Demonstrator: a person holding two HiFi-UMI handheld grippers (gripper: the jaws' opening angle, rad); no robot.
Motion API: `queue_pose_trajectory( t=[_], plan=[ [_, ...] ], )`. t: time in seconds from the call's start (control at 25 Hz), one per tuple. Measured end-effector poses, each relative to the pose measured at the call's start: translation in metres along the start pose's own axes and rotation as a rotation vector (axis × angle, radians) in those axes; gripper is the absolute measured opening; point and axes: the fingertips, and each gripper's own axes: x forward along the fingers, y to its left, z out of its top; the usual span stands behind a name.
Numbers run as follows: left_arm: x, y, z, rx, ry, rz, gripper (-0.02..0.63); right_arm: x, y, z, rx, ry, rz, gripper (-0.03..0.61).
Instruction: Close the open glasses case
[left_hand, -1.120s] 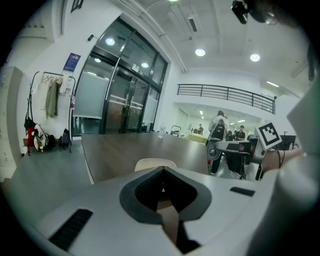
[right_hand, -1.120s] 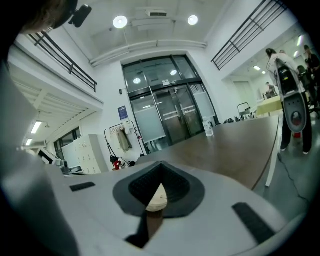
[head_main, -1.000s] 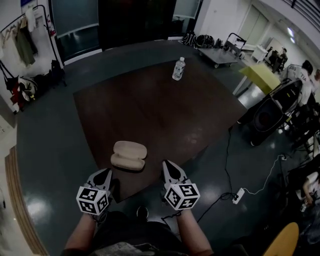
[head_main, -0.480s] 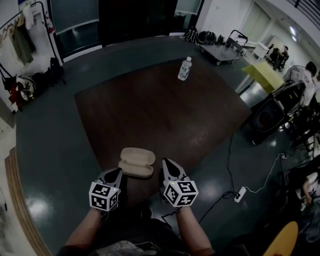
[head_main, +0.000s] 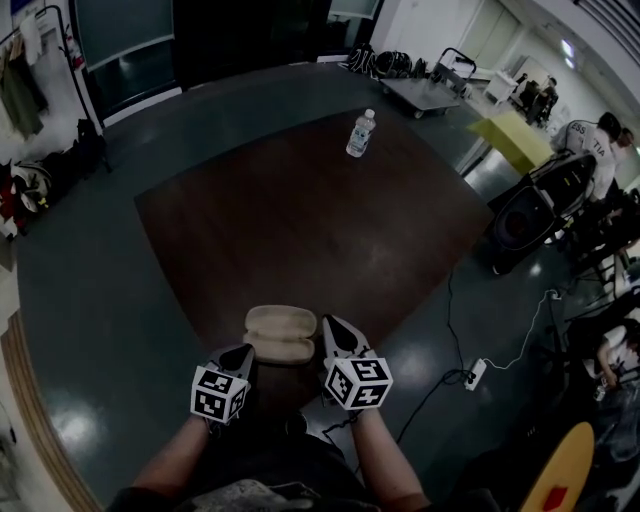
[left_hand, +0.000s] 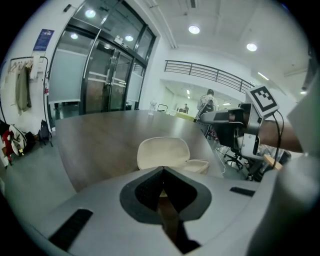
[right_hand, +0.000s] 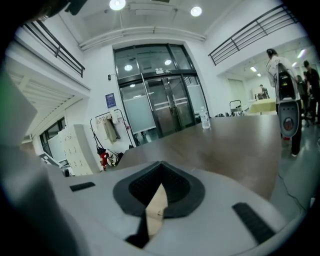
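The cream glasses case (head_main: 282, 333) lies open at the near edge of the dark wooden table (head_main: 300, 220). In the left gripper view its lid (left_hand: 164, 151) stands up with the shallow base (left_hand: 198, 165) to the right. My left gripper (head_main: 243, 353) sits just left of the case and my right gripper (head_main: 331, 326) just right of it; whether they touch it I cannot tell. Both are shut and hold nothing. The left gripper (left_hand: 162, 171) points at the lid from close by. A cream sliver shows under the right gripper (right_hand: 161, 165), which points along the table.
A clear water bottle (head_main: 360, 134) stands at the table's far edge. To the right of the table are a black speaker (head_main: 525, 225) and a cable with a power strip (head_main: 473, 375) on the floor. A clothes rack (head_main: 20, 70) stands far left, a cart (head_main: 420, 95) behind.
Both grippers have closed in on the case. The left one moved right and forward to its left end, and the right one now sits right beside it.
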Motion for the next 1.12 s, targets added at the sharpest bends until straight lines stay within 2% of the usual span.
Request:
queue_pose_trajectory(
  t=[0.36, 0.56, 0.8, 0.96, 1.12],
  plan=[
    [0.003, -0.01, -0.02, 0.013, 0.055, -0.029, 0.009, 0.007, -0.005, -0.014, -0.019, 0.053, -0.013, -0.012],
    [0.002, -0.011, -0.037, 0.011, 0.083, -0.027, 0.009, 0.021, -0.007, -0.026, -0.027, 0.105, -0.005, -0.012],
    [0.001, -0.011, -0.034, 0.015, 0.079, -0.029, 0.009, 0.036, -0.007, -0.042, -0.019, 0.201, 0.025, -0.012],
    [-0.006, -0.005, -0.026, -0.005, 0.053, -0.008, 0.009, 0.029, 0.002, -0.047, 0.026, 0.2, 0.051, -0.012],
    [-0.017, 0.003, -0.002, -0.046, -0.031, 0.019, 0.009, 0.018, 0.006, -0.055, 0.03, 0.204, 0.066, -0.012]
  ],
)
